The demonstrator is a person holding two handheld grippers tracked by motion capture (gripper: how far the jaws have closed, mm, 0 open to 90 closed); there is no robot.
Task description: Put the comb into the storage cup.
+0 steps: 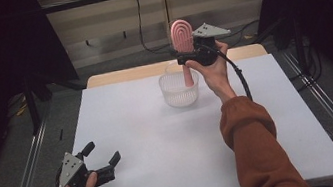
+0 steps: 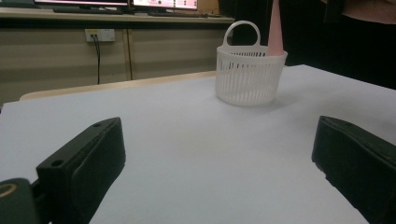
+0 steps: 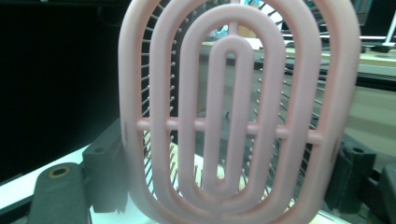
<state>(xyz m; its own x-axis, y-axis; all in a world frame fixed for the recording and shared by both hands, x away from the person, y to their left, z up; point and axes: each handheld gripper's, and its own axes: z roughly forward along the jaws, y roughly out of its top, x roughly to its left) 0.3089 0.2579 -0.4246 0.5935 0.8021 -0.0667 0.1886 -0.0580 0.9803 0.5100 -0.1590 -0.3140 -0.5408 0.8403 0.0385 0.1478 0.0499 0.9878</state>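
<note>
Right gripper (image 1: pixel 184 55): held up over the far middle of the surface, its fingers (image 3: pixel 109 172) clamped on both edges of the pink hairbrush's head.
Hairbrush (image 1: pixel 182 38): upright, head on top, handle pointing down into the basket; the right gripper view looks through its looped ribs to the bristles on the far side.
Basket (image 1: pixel 180 89): white, slotted, round, standing on the far half of the surface; the left gripper view shows its arched handle (image 2: pixel 242 28) raised and the brush's pink handle (image 2: pixel 275 32) rising from its right side.
Left gripper (image 1: pixel 102 158): resting low at the near left corner of the surface, well apart from the basket, fingers (image 2: pixel 86 163) spread wide with nothing between them.
Surface (image 1: pixel 162 144): white sheet over a wooden top, bare between the left gripper and the basket.
</note>
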